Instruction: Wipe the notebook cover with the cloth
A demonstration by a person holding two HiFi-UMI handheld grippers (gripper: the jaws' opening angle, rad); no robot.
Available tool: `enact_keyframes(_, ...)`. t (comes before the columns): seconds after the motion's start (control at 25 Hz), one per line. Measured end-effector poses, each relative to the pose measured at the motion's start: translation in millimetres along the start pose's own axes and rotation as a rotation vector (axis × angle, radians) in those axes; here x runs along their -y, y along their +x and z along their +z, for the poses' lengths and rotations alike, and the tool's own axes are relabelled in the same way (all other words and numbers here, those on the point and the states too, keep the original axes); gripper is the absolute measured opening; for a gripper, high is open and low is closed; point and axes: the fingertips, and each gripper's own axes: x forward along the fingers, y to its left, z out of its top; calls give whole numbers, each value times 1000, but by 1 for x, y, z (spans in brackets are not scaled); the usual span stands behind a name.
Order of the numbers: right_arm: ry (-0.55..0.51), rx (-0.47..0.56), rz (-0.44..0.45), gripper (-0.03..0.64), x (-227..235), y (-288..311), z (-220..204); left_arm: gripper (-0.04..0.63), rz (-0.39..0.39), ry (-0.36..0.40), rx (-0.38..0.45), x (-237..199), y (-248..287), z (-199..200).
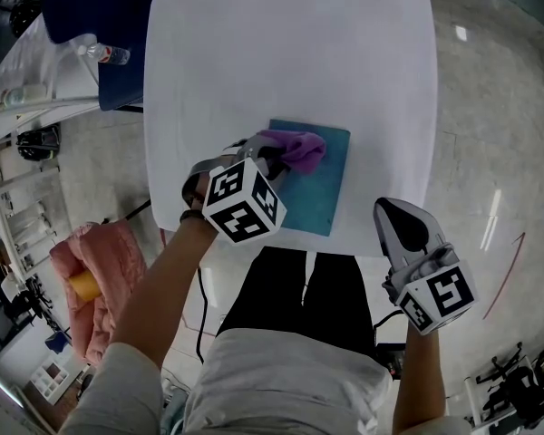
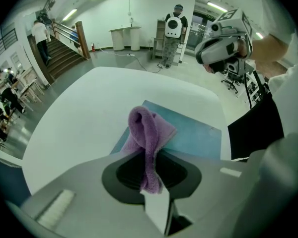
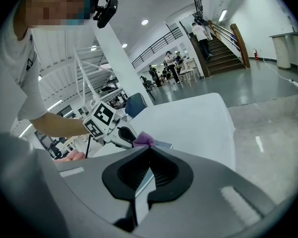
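A teal notebook (image 1: pixel 315 181) lies flat near the front edge of the white table (image 1: pixel 290 53). My left gripper (image 1: pixel 270 157) is shut on a purple cloth (image 1: pixel 297 149), which bunches over the notebook's upper left part. In the left gripper view the cloth (image 2: pixel 148 138) hangs pinched between the jaws above the notebook (image 2: pixel 193 135). My right gripper (image 1: pixel 399 227) hovers off the table's front right corner, jaws shut with nothing in them. The right gripper view shows the left gripper (image 3: pixel 120 133) and the cloth (image 3: pixel 143 139) far off.
A dark blue chair (image 1: pixel 100 25) and a clear bottle (image 1: pixel 107 54) stand at the table's far left. A pink bundle (image 1: pixel 95 284) lies on the floor to my left. People stand in the hall beyond the table (image 2: pixel 173 31).
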Motion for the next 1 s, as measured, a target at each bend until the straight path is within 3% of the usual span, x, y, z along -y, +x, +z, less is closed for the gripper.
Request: enact_keyframes(1.0,-34,-8,53,15,-15,0,-1,60,-131,1,-57,97,-10,-33)
